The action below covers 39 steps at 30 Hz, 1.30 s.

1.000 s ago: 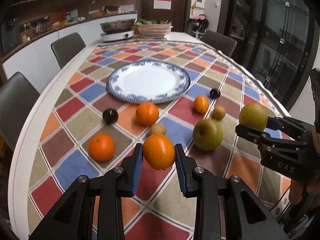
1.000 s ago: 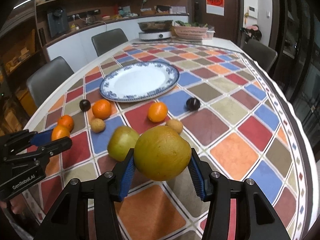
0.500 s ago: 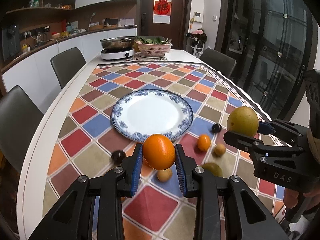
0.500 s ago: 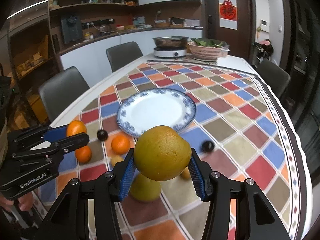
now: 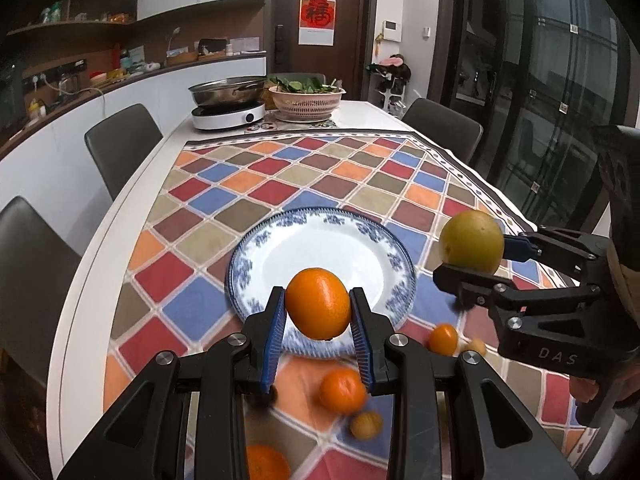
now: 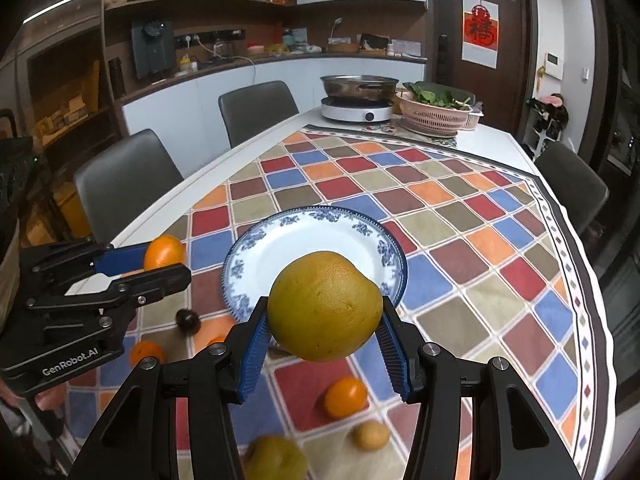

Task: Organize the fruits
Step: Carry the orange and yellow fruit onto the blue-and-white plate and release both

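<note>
My left gripper (image 5: 319, 312) is shut on an orange (image 5: 318, 303) and holds it in the air over the near rim of the blue-and-white plate (image 5: 256, 248). My right gripper (image 6: 323, 322) is shut on a large yellow-green fruit (image 6: 324, 306), also held above the plate's (image 6: 248, 248) near edge. The right gripper shows in the left wrist view (image 5: 476, 258) to the right of the plate. The left gripper shows in the right wrist view (image 6: 160, 262) to the left of the plate. The plate is empty.
Loose fruit lies on the checked tablecloth near me: oranges (image 5: 342, 390) (image 6: 345, 397), a small brown fruit (image 6: 371, 435), a dark fruit (image 6: 189, 320), a green apple (image 6: 276, 458). An induction cooker with pan (image 5: 228, 114) and a pink basket (image 5: 307, 102) stand at the far end. Chairs surround the table.
Both grippers have risen and moved forward with their fruit. They now hang over the near rim of the plate, and the loose fruit has dropped to the bottom of both views.
</note>
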Motion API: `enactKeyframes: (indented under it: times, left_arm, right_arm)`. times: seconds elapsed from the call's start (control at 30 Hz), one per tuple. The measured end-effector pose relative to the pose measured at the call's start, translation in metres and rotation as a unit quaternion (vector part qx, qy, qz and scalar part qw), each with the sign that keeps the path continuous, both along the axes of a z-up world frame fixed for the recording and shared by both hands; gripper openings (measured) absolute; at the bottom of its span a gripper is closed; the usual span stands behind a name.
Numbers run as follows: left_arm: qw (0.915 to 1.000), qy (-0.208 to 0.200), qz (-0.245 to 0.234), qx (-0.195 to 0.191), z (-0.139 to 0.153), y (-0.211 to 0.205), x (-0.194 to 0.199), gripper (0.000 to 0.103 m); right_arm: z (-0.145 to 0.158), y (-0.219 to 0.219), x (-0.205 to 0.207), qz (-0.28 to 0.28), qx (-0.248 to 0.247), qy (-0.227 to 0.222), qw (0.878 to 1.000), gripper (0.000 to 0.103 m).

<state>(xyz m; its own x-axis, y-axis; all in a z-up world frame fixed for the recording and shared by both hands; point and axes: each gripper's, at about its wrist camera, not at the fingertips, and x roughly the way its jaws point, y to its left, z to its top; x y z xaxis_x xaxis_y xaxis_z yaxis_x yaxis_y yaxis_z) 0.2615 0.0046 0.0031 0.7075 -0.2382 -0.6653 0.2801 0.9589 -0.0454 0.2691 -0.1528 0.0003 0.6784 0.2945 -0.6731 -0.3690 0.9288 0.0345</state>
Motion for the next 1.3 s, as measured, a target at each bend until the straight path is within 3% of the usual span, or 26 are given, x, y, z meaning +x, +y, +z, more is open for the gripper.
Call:
enactKeyframes:
  times: [0.3,0.77,1.3]
  left_arm:
    - [0.9992,0.034,-0.017,0.007,-0.014,0.001,0.062,0.032]
    - [0.9927,0.12,-0.01,0.009,-0.06,-0.003,0.147,0.032]
    - [0.9856,0.166,0.001,0.032,-0.096,-0.006,0.178,0.032]
  right_arm:
    - [-0.013,0.009,0.057,0.006,-0.005,0.034,0.999,0.052]
    - [-0.052,0.021,0.132,0.017,-0.036,0.105,0.994,0.052]
    - [-0.083,0.024,0.164,0.013,-0.051,0.144,0.988,0.052]
